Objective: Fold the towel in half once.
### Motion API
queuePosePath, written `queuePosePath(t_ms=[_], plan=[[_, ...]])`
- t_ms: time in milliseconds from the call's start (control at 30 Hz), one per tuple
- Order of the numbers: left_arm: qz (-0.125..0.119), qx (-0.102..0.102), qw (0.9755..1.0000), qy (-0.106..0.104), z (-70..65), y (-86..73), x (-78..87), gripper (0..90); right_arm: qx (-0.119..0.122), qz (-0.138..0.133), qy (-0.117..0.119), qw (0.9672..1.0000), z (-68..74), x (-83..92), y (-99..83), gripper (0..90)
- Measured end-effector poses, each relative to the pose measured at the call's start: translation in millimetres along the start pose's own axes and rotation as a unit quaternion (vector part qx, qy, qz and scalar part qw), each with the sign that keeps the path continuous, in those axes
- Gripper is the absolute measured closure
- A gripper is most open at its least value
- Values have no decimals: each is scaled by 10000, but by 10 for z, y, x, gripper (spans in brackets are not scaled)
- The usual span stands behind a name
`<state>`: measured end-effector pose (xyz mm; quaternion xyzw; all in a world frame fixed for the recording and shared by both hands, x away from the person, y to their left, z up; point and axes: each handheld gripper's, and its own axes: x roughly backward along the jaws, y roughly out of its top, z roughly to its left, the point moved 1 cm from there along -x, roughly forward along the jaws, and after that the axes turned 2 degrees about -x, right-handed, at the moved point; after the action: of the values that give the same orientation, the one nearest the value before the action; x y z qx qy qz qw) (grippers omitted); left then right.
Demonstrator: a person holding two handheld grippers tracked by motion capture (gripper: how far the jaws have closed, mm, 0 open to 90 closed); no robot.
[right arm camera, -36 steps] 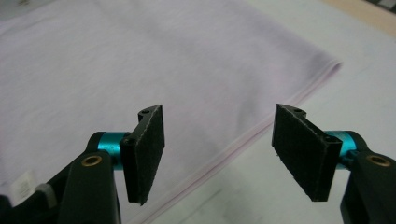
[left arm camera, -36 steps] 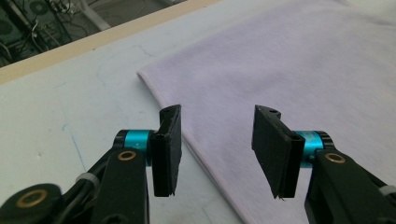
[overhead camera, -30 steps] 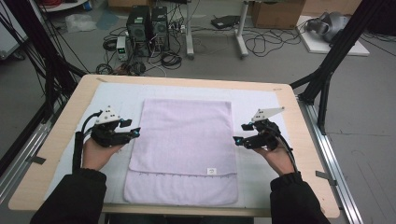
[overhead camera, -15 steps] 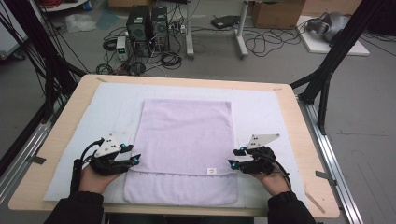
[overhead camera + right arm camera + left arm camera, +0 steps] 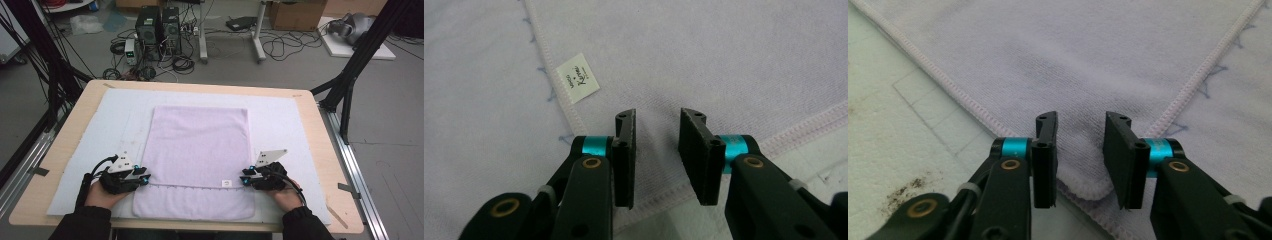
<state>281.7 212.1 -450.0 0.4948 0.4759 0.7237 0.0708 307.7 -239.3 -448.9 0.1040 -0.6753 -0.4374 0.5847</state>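
Note:
A lavender towel (image 5: 200,145) lies flat on a white mat (image 5: 115,115), an upper layer resting on a longer lower layer. My left gripper (image 5: 145,179) is at the near left corner of the upper layer. In the left gripper view its jaws (image 5: 1080,155) have just been closing; they straddle that rounded corner (image 5: 1083,187) with a gap still showing. My right gripper (image 5: 245,179) is at the near right corner, by the small white label (image 5: 578,77). Its jaws (image 5: 656,155) have also just been closing, with towel cloth (image 5: 724,60) between the pads and not pinched.
The mat covers most of the wooden table (image 5: 327,165). Black frame posts (image 5: 350,85) stand at both sides. Computer towers (image 5: 157,25) and cables lie on the floor beyond the far edge.
Both hands have come down and toward the near edge, from beside the towel's middle to the upper layer's near corners. Both pairs of jaws have narrowed.

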Motion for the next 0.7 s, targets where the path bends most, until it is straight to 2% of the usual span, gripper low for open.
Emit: queuePosePath(t_ms=[100, 233, 267, 433, 533, 700], plan=[[-32, 63, 10000, -23, -8, -3, -4, 725, -3, 17, 37, 10000, 3, 0, 0, 769], [-8, 300, 9995, -44, 14, 12, -2, 847, -45, -7, 113, 9999, -13, 1, -1, 854], [7, 292, 9996, -30, 11, 15, -4, 863, -46, -7, 112, 9999, -15, 3, 2, 864], [-26, 335, 9994, -21, 11, 23, 9, 877, -158, 2, 182, 9997, -44, 12, 15, 875], [-75, 359, 9993, -120, 24, 47, 49, 877, -170, -49, 213, 9996, -44, 59, 52, 876], [-355, 456, 9982, -170, 38, 135, 169, 879, -149, -156, 267, 9994, -61, 148, 127, 877]])
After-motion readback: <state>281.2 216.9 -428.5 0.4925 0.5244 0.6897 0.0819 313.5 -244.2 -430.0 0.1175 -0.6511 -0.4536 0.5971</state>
